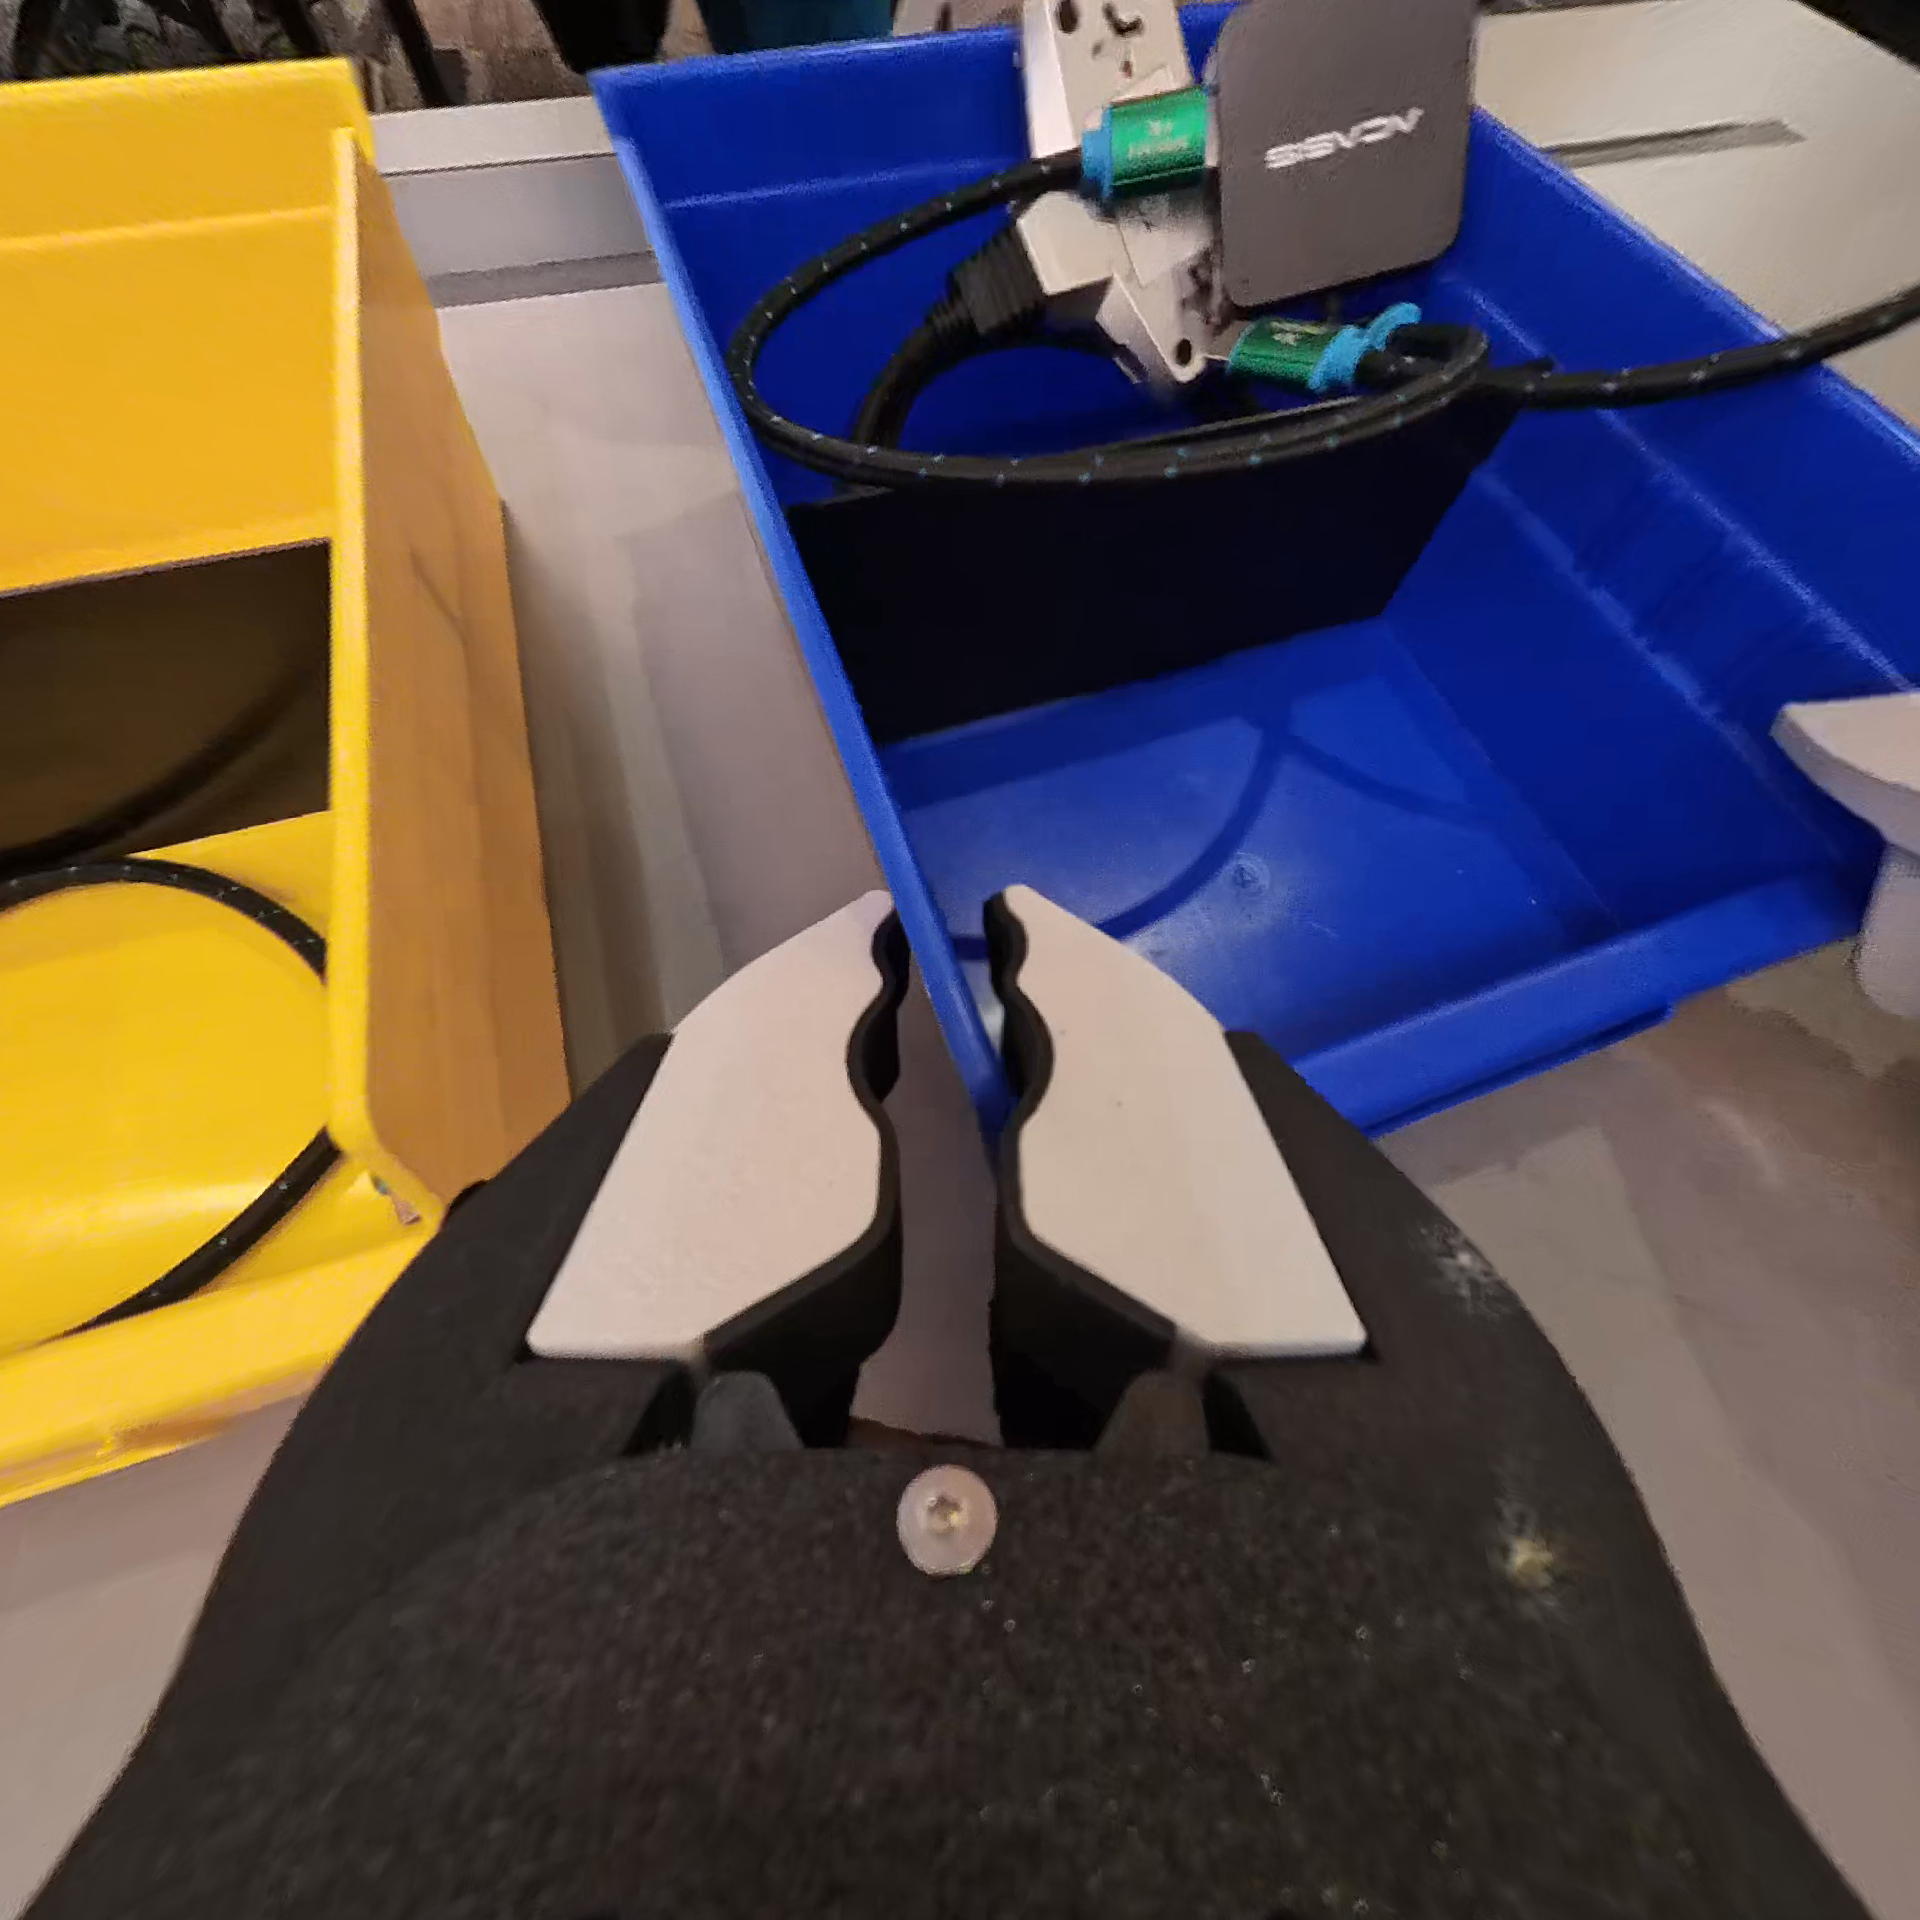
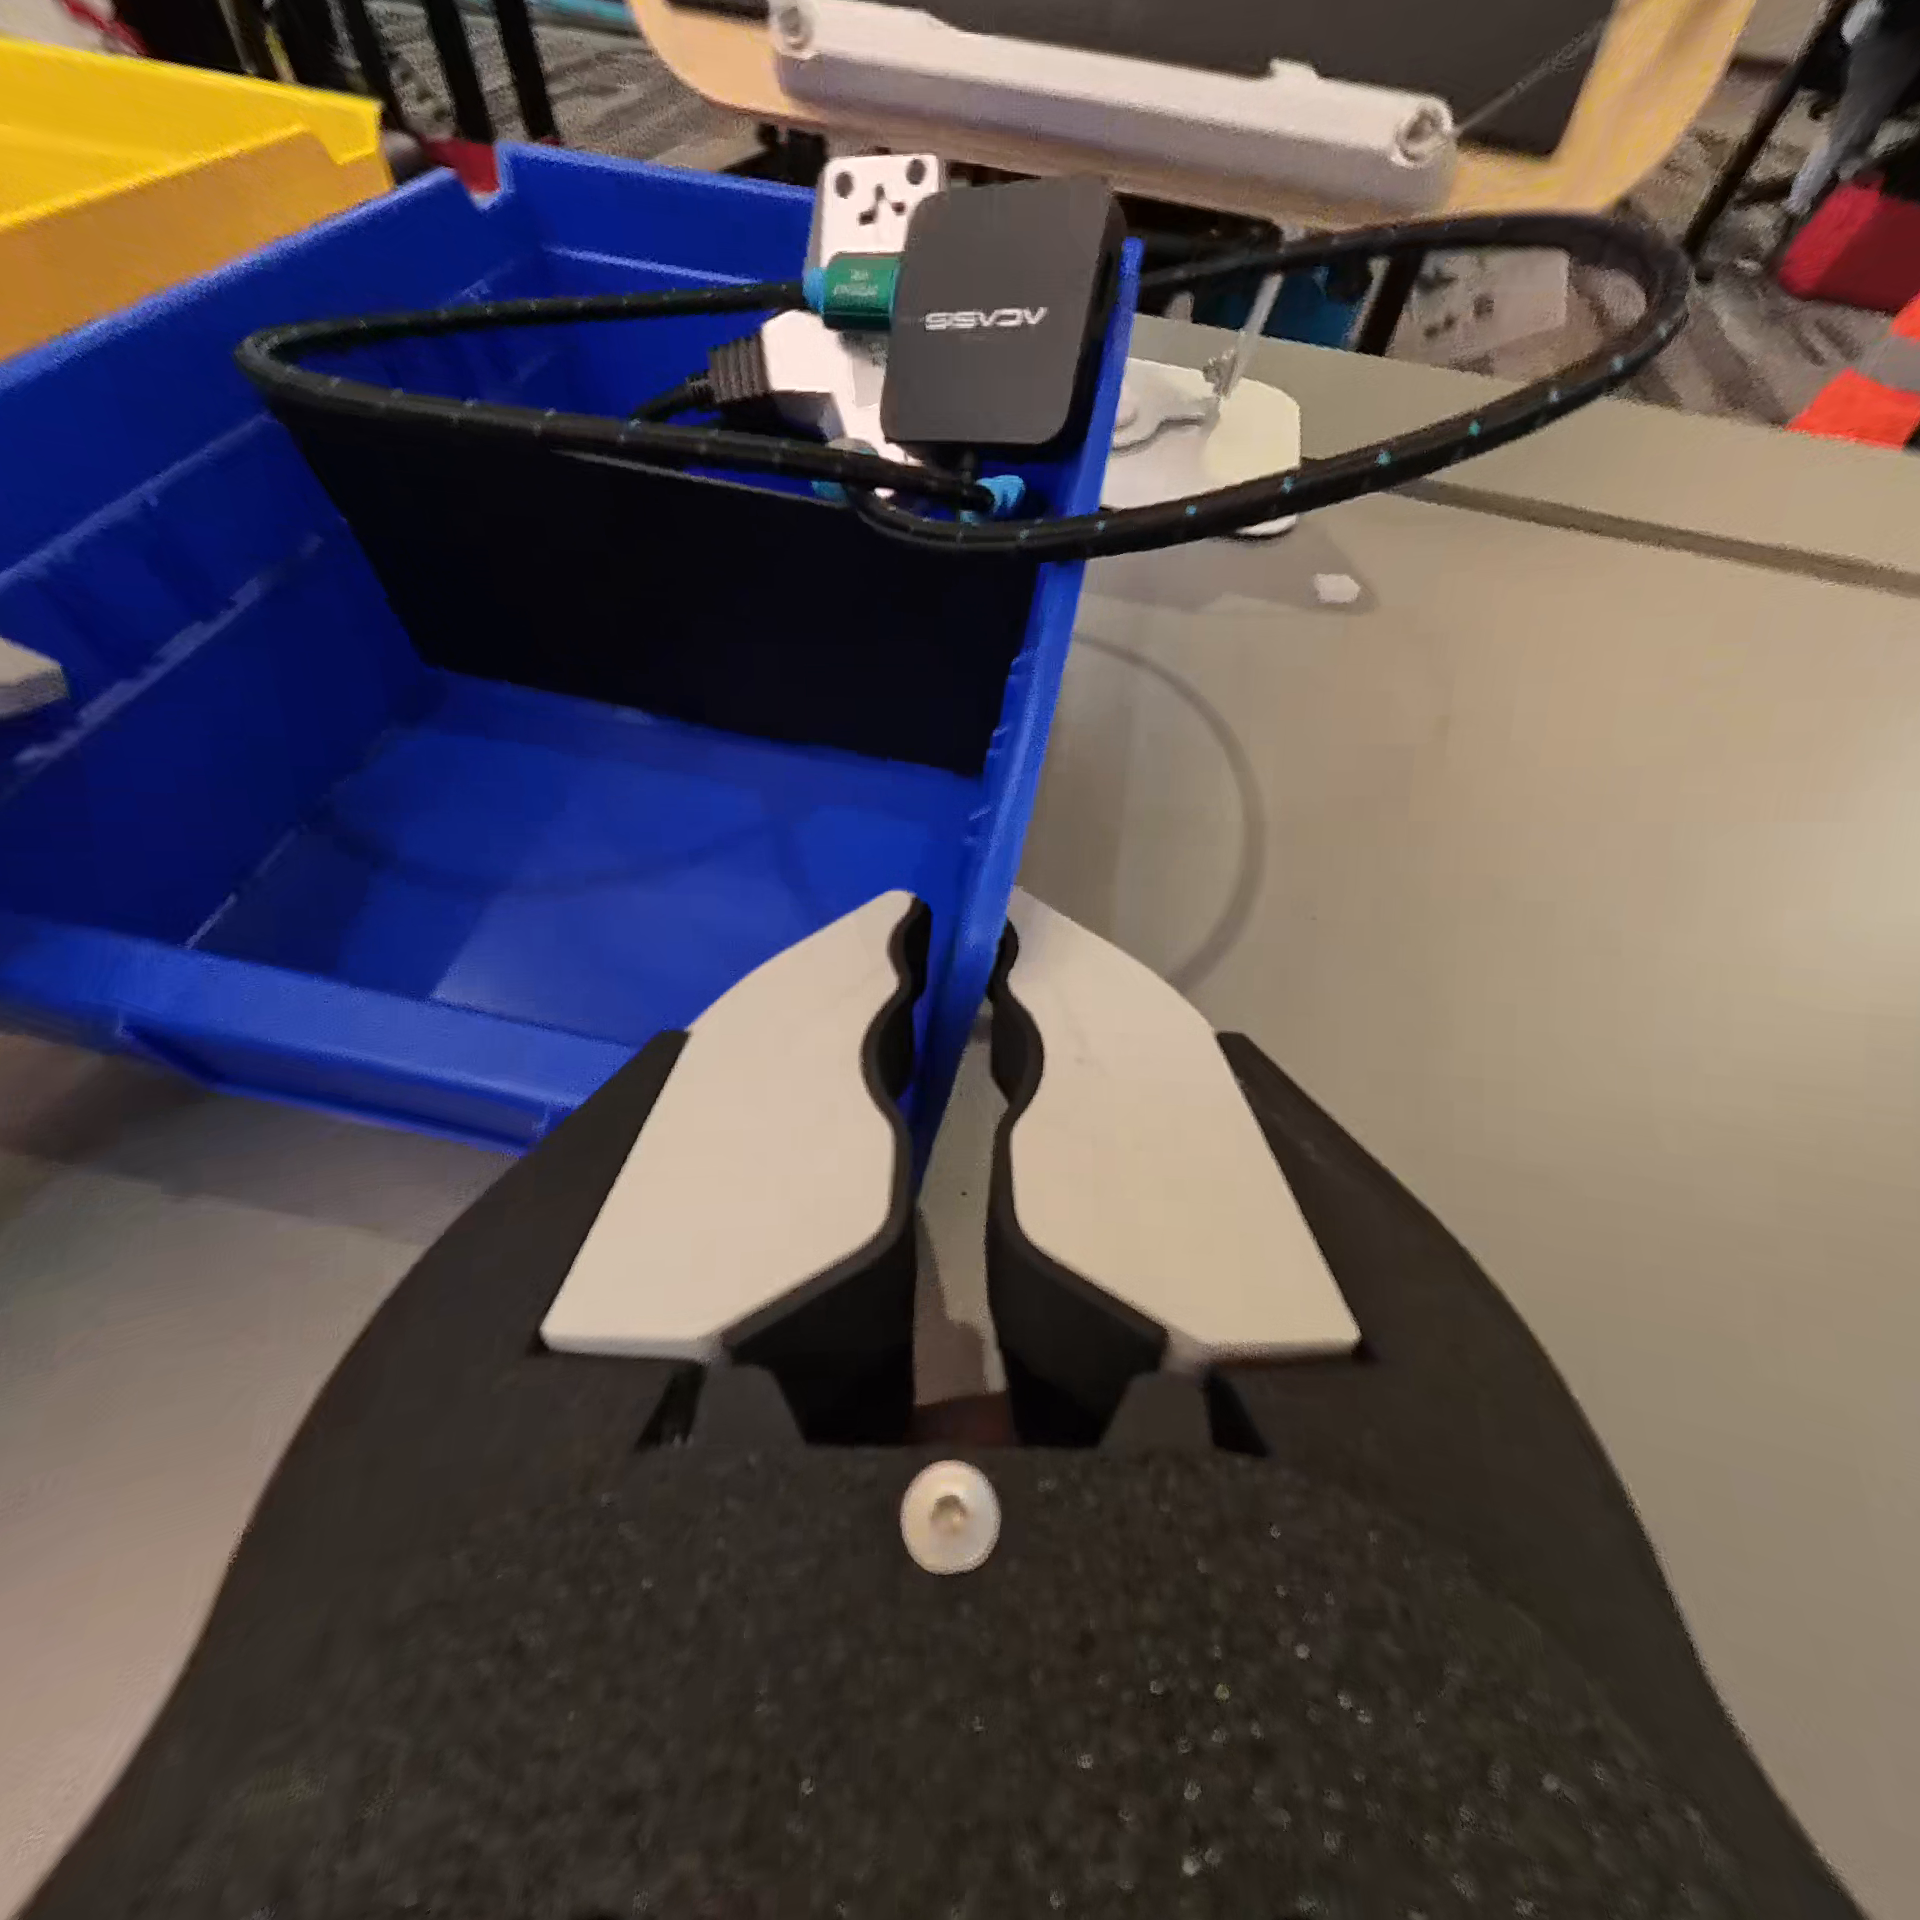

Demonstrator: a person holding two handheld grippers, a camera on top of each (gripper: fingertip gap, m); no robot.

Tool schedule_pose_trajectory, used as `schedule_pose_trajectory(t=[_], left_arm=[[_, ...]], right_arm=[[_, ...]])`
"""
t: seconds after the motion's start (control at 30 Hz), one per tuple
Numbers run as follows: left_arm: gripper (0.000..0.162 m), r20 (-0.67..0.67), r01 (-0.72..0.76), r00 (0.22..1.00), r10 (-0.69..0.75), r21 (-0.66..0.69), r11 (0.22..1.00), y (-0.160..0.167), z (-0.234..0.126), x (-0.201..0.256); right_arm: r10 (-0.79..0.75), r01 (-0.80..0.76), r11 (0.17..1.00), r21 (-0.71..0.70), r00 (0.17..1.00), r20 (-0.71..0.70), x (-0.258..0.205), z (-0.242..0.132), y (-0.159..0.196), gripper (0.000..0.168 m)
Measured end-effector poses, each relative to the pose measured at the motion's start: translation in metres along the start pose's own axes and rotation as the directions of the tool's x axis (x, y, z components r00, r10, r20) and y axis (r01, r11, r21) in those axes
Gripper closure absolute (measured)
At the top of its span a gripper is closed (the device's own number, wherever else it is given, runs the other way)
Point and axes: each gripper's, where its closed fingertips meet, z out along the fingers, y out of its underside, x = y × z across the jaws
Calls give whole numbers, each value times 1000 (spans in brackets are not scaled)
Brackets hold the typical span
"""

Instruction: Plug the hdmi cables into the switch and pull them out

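A dark grey square switch (image 1: 1340, 145) sits on a white bracket in the back compartment of a blue bin (image 1: 1558, 987). Two green HDMI plugs (image 1: 1143, 140) (image 1: 1309, 348) sit at its edges, and their black braided cable (image 1: 1039, 468) loops over the bin's right wall. My left gripper (image 1: 943, 914) is shut on the bin's left wall near the front corner. My right gripper (image 2: 956, 914) is shut on the bin's right wall (image 2: 1039, 675). The switch (image 2: 997, 312), one green plug (image 2: 857, 291) and the cable loop (image 2: 1455, 436) also show in the right wrist view.
A black divider (image 1: 1091, 582) splits the blue bin. A yellow bin (image 1: 395, 727) stands to its left with another black cable (image 1: 260, 914) inside. A white stand base (image 2: 1216, 426) sits on the grey table (image 2: 1558, 935) behind the blue bin's right wall. Tip to tip, the grippers are about 20 cm apart. About 20 cm separates my right fingertips from the switch (image 2: 997, 312). The left camera catches it too, in the left wrist view (image 1: 1345, 125).
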Motion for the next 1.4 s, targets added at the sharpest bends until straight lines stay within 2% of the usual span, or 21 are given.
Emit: schedule_pose_trajectory(t=[0.07, 0.1, 0.13, 0.23, 0.27, 0.33, 0.43, 0.5, 0.53, 0.6, 0.63, 0.67, 0.73, 0.83, 1.0, 1.03, 1.1, 1.13, 1.2, 1.27, 1.4], left_arm=[[128, -78, 25, 997, -23, 31, 999, -3, -25, 10], [127, -116, 42, 993, -35, 56, 998, -3, -43, 10], [133, -144, 70, 988, -59, 72, 995, 2, -61, 4], [135, -153, 256, 957, -247, 38, 966, 43, -96, -55], [134, -118, 307, 946, -301, 38, 951, 56, -103, -83], [128, 41, 334, 940, -339, 95, 938, 65, -118, -152], [127, 343, 231, 896, -280, 179, 956, 51, -133, -247], [128, 316, 194, 908, -274, 262, 945, 24, -128, -267], [128, 272, 195, 925, -264, 256, 947, 16, -116, -269], [122, 204, 195, 956, -212, 104, 975, 20, -84, -266], [132, 241, 177, 953, -182, 41, 983, 26, -74, -273], [156, 267, 163, 951, -158, 2, 987, 33, -68, -277], [159, 237, 211, 949, -207, 6, 977, 38, -70, -269], [158, 272, 187, 945, -181, 5, 982, 56, -98, -241], [156, 353, 176, 919, -176, 33, 984, 101, -169, -190], [157, 353, 190, 916, -191, 37, 981, 109, -183, -182], [156, 348, 218, 912, -220, 43, 975, 124, -206, -164], [155, 367, 202, 907, -204, 45, 978, 128, -217, -157], [155, 426, 136, 893, -146, 53, 989, 124, -240, -144], [155, 398, 166, 896, -199, 116, 979, 108, -254, -130], [155, 404, 7, 908, -110, 250, 968, 31, -266, -99]], right_arm=[[-80, 80, 997, 10, 996, 42, 0, -13, 1, 157], [-116, 116, 993, 13, 991, 68, 0, -24, 1, 150], [-150, 149, 989, 21, 984, 98, 1, -37, 2, 144], [-223, 226, 974, 16, 940, 259, -13, -77, 18, 143], [-214, 223, 975, 6, 927, 309, -21, -87, 26, 143], [-177, 193, 981, 4, 891, 419, -48, -102, 33, 141], [-195, 220, 975, 20, 818, 541, -102, -110, 37, 128], [-246, 287, 957, 33, 749, 615, -140, -113, 43, 125], [-255, 306, 951, 38, 713, 653, -158, -115, 45, 122], [-249, 318, 947, 38, 655, 714, -189, -117, 46, 121], [-245, 317, 947, 40, 639, 729, -201, -116, 44, 120], [-248, 317, 947, 46, 637, 730, -210, -112, 40, 120], [-246, 294, 954, 52, 675, 696, -222, -99, 28, 120], [-171, 194, 981, 22, 796, 581, -225, -75, 6, 116], [-72, 80, 997, 6, 864, 499, -239, -53, -13, 114], [-57, 71, 997, -10, 867, 495, -243, -50, -12, 122], [-36, 103, 991, -81, 811, 584, -264, -58, 0, 149], [-62, 133, 987, -86, 825, 561, -264, -63, 2, 154], [-216, 235, 972, 22, 847, 486, -261, -78, -9, 160], [-284, 260, 959, 116, 858, 428, -252, -94, -30, 162], [-317, 229, 929, 289, 897, 308, -208, -124, -94, 162]])
